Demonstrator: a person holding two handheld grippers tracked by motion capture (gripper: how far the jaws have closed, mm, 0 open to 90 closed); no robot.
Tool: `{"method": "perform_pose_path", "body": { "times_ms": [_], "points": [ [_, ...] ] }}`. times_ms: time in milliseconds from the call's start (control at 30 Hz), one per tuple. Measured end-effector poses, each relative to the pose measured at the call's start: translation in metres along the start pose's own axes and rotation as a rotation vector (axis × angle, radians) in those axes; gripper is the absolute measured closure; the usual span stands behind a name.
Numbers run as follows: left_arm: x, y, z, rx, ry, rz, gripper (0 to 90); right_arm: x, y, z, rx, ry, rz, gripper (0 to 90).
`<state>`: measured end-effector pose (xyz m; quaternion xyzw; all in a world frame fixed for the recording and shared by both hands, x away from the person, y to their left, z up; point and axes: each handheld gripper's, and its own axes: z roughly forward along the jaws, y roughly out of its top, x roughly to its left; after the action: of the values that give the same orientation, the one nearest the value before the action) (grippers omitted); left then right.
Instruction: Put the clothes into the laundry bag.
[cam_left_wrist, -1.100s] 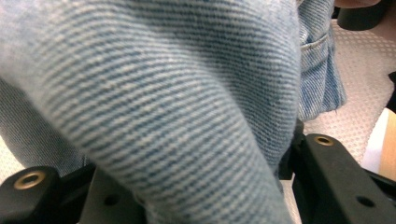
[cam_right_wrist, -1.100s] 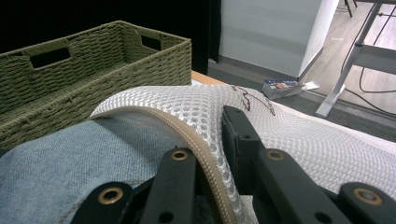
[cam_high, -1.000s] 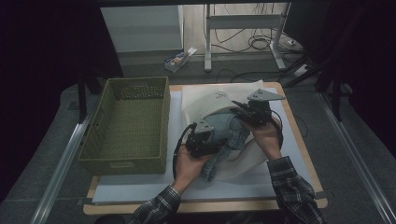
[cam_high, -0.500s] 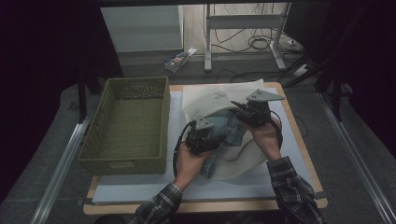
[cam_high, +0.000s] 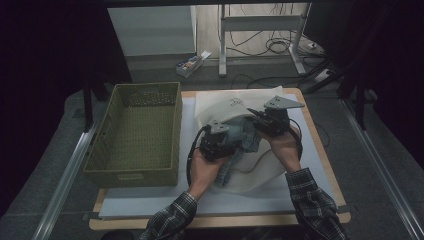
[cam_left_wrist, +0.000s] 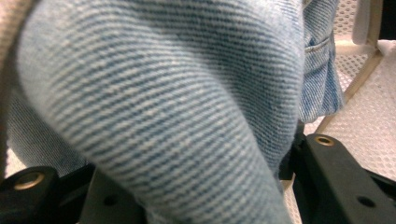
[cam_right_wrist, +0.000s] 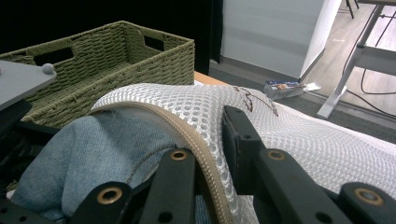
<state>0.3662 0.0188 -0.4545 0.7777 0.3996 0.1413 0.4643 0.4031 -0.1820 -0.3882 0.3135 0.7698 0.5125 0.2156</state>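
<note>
Two grippers work one white mesh laundry bag (cam_high: 260, 170) mid-table: right gripper (cam_right_wrist: 205, 158) pinches its zippered rim, presumably holding the mouth open. Left gripper (cam_left_wrist: 196, 196) is clamped on the denim garment (cam_left_wrist: 163, 93), seemingly feeding it inside; wicker basket (cam_high: 135, 135) sits just beside.

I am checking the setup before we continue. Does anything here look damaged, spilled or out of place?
Nothing stands out. The denim garment is partly inside the white mesh laundry bag; the right gripper grips the bag's zipper edge, the left gripper holds denim. The woven basket sits upright.
</note>
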Motion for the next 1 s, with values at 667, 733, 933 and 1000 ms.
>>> {"method": "perform_pose_path", "body": {
  "times_ms": [667,733,933,1000],
  "points": [
    [0.014,0.006,0.006,0.008,0.034,-0.070,50.6,0.003,-0.002,0.003,0.013,0.012,-0.009,79.3],
    [0.015,0.007,0.007,0.011,0.044,-0.074,50.6,0.003,-0.002,0.004,0.017,0.012,-0.010,79.2],
    [0.019,0.006,0.011,0.021,0.061,-0.093,50.1,0.004,-0.003,0.005,0.022,0.018,-0.014,79.2],
    [0.020,0.007,0.012,0.025,0.069,-0.097,50.0,0.005,-0.003,0.005,0.026,0.017,-0.019,79.2]
  ]
}}
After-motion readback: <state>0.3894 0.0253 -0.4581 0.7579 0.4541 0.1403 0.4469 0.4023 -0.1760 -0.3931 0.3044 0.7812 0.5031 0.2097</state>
